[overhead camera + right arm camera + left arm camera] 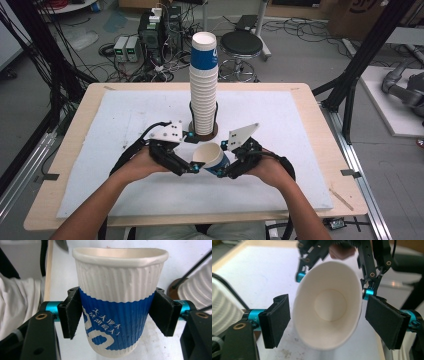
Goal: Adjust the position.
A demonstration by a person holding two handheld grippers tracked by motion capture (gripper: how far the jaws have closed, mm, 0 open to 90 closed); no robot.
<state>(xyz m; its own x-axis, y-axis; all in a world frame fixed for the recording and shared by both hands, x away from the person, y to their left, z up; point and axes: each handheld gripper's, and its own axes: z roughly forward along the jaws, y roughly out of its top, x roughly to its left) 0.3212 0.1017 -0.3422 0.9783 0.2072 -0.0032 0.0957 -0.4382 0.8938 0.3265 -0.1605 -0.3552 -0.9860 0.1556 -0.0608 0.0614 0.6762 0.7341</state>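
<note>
The right hand-held gripper (pixel 117 317) is clamping the blue-and-white paper cup (pixel 117 307), its two black pads pressing on the blue band at both sides. In the high view this cup (pixel 212 157) is hanging tilted above the surface (pixel 125 115), just in front of the tall cup stack (pixel 204 85). The left hand-held gripper (pixel 325 322) is standing open around the cup's mouth, with small gaps between its pads and the rim (pixel 298 315).

I think the main danger is crushing: the rim is already looking a little flattened, so a harder squeeze is risking a dented wall. The grip is also sitting low on a tapered body, so the cup may be slipping upward out of the pads. If the left one is closing off-centre, it could twist the cup loose, or a hand could be knocking the stack beside it.
</note>
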